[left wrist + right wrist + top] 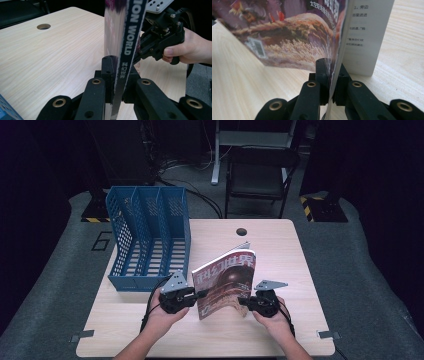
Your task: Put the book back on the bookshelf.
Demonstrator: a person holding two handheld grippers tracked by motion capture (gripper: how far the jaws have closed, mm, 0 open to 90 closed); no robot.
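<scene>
A magazine [226,280] with a dark reddish cover and Chinese title stands tilted on its lower edge near the front of the wooden table [280,250]. My left gripper [202,294] is shut on the spine edge of the magazine [125,50], its pads clamping the dark spine strip. My right gripper [243,301] is shut on the magazine's cover [294,37] at the opposite edge; a white inner page [367,32] hangs free behind the jaws. In the left gripper view the right gripper [136,60] and its hand appear just past the magazine.
A blue plastic file rack [150,237] with three slots stands at the table's back left, close to my left hand. A round cable hole [242,231] lies in the tabletop at the far middle. A dark chair [260,175] stands beyond the table.
</scene>
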